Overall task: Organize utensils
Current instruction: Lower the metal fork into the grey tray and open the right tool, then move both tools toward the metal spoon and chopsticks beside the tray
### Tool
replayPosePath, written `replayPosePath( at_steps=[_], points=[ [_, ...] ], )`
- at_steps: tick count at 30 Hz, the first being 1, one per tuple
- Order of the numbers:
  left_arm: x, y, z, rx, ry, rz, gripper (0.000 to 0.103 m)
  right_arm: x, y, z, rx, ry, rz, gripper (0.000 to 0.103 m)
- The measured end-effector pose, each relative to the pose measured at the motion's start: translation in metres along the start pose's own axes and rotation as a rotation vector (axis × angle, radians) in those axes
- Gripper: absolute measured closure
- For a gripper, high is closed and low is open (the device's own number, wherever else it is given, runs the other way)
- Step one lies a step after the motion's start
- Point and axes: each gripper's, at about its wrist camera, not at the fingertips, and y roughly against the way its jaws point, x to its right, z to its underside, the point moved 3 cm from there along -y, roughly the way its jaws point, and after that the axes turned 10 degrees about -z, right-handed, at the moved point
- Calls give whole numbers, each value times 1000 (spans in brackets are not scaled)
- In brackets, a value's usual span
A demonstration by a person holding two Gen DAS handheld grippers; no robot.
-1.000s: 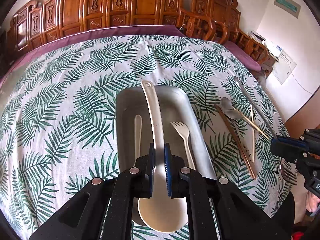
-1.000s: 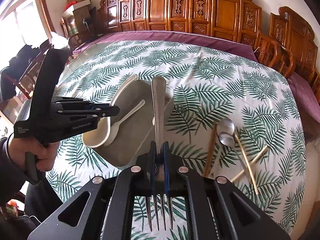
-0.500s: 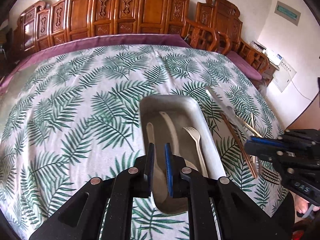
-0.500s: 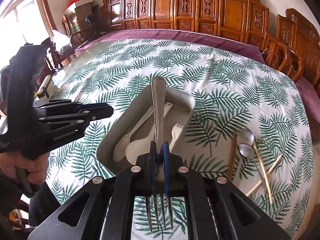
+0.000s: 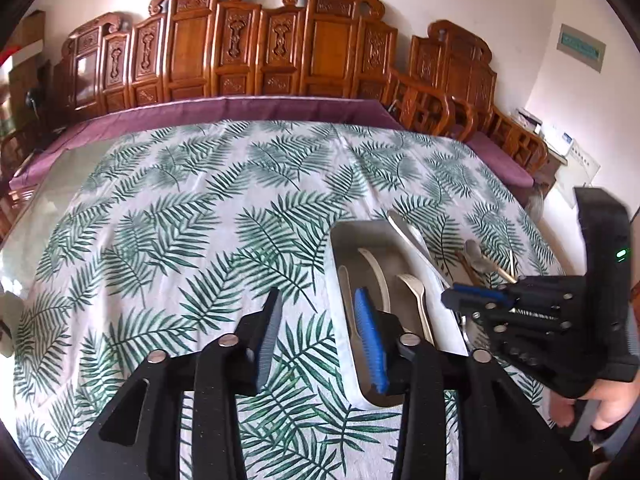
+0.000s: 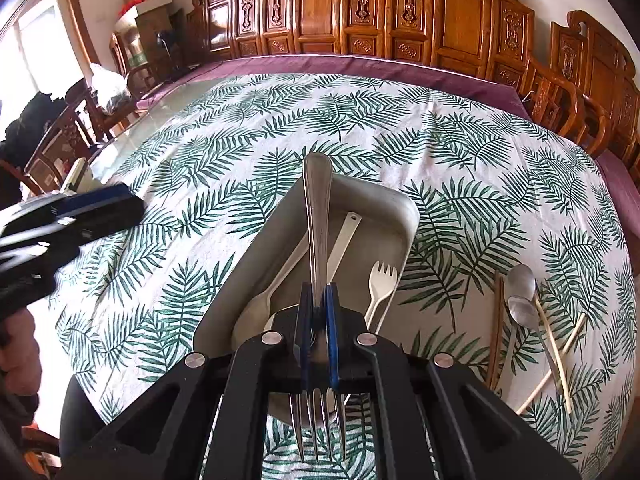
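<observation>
My right gripper (image 6: 319, 296) is shut on a metal fork (image 6: 318, 208), handle pointing forward over the grey metal tray (image 6: 400, 208) and tines toward the camera. In the tray lie a cream ladle (image 6: 344, 236), a cream spoon (image 6: 256, 308) and a cream fork (image 6: 380, 280). My left gripper (image 5: 318, 300) hangs over the cloth just left of the tray (image 5: 340, 236); its jaws are opening with nothing between them. The left wrist view shows the right gripper (image 5: 480, 300) at the tray's right side.
Two metal spoons (image 6: 520, 284), a dark chopstick (image 6: 498, 320) and pale chopsticks (image 6: 552, 340) lie on the leaf-print cloth right of the tray. Carved wooden chairs (image 6: 360, 4) line the table's far side. The left gripper's body (image 6: 80, 208) shows at the left.
The left gripper let go of the cream ladle, which now lies in the tray, then drew back to the left and opened. The right gripper carried the metal fork over the tray.
</observation>
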Motion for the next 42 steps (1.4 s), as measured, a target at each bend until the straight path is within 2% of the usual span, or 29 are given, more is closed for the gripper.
replayPosePath(
  at_steps=[7, 19, 26, 31, 42],
  points=[
    [-7, 17, -6, 37, 10, -10, 49, 0, -16, -2, -15, -22, -7, 95],
    [-19, 28, -5, 33, -15, -14, 46, 0, -33, 2, -16, -97, -25, 95],
    [-21, 35, -2, 43, -28, -23, 46, -5, -31, -2, 10, -91, -32, 94],
    [-19, 40, 0, 48, -17, -24, 46, -7, -15, 0, 22, -66, -28, 94],
    [13, 61, 3, 75, -44, -18, 46, 4, 67, 28, 100, -21, 9, 94]
  ],
)
